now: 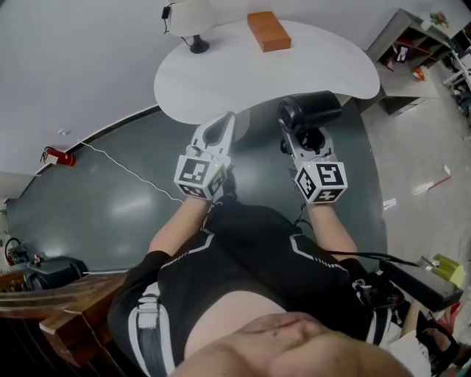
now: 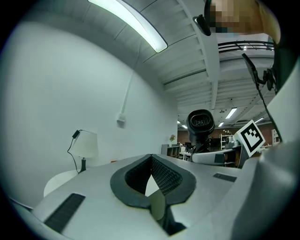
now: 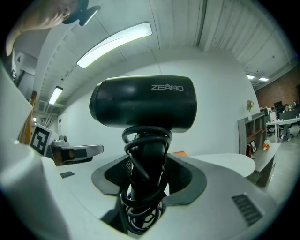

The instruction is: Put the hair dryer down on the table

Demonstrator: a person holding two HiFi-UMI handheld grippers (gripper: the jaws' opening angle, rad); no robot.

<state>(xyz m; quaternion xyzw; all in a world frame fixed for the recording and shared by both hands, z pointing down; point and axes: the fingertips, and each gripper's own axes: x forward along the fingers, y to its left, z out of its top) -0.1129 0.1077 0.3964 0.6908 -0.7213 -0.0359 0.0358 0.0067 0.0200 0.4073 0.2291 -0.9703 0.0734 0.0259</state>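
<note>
— How does the hair dryer [image 3: 143, 108] look?
— Black, cord coiled round its handle. My right hand-held gripper [image 3: 145, 183] pinches that handle, holding it in the air by the white bench's [image 1: 221, 81] near edge. My left hand-held gripper [image 2: 152, 183] is pressed together, empty.
— The room?
— Glossy dark floor [image 1: 110, 206], and a lamp [image 1: 190, 16] on the bench. I can't make out the cord's plug.
</note>
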